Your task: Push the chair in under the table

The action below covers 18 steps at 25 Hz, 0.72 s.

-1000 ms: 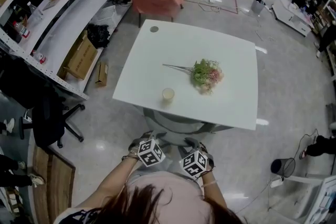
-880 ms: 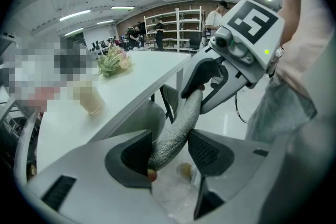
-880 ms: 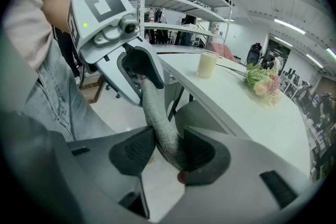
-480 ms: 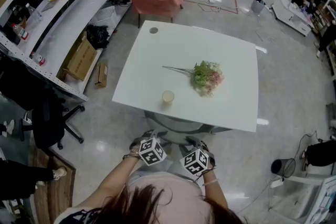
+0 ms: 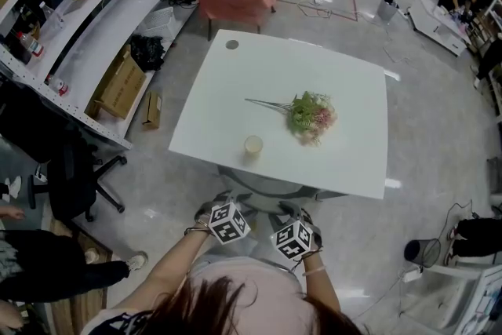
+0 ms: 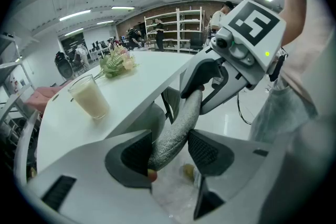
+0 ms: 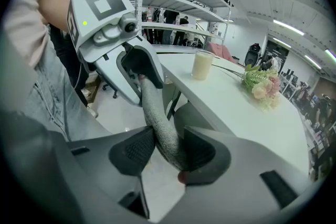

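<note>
We find the chair (image 5: 255, 186) at the near edge of the table (image 5: 345, 161). The tabletop hides most of it, and only a grey curved part shows below the edge. Its legs cannot be made out. The person's hair and shoulders cut off the bottom of the head view.

The left gripper (image 6: 168, 152) is clamped on the grey fabric top rail (image 6: 181, 118) of the chair back, with the rail filling the gap between its pads. The right gripper (image 7: 168, 152) is clamped on the same rail further along. The 2 grippers sit just beside each other.

On the table, 1 cup (image 5: 252, 145) stands near the near edge and a bunch of flowers (image 5: 310, 114) lies towards the middle. The floor to the right of the table is open. To the left, a black office chair (image 5: 74, 176) and a long counter (image 5: 102, 35) narrow the passage.
</note>
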Motion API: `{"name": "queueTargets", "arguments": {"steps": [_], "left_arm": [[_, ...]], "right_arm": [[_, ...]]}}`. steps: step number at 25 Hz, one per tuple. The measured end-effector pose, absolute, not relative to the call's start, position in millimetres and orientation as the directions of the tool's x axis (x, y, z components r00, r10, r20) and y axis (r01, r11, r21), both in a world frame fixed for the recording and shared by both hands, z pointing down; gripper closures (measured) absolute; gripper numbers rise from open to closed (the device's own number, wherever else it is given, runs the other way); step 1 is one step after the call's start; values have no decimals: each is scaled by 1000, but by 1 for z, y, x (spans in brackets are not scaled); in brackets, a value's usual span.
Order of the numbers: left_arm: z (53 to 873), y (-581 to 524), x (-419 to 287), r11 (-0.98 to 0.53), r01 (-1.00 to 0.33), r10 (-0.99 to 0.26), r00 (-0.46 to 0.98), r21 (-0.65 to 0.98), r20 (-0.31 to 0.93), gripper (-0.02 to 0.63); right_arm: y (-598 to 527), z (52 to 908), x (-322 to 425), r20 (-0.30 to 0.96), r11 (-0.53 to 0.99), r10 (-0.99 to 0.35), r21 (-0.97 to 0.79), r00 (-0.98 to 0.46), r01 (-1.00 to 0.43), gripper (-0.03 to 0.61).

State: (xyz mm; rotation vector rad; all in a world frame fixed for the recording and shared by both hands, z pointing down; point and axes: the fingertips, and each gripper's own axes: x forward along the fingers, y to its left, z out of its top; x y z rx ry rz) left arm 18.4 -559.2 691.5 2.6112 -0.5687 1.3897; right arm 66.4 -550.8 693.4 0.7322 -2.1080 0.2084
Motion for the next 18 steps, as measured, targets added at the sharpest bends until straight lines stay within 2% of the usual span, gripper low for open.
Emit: {"name": "queueTargets", "arguments": {"steps": [18], "left_arm": [[689, -556, 15, -920, -388, -260, 520, -46, 814, 393]], "right_arm": [[-547, 692, 63, 795, 806, -430, 125, -428, -579, 407]]}}
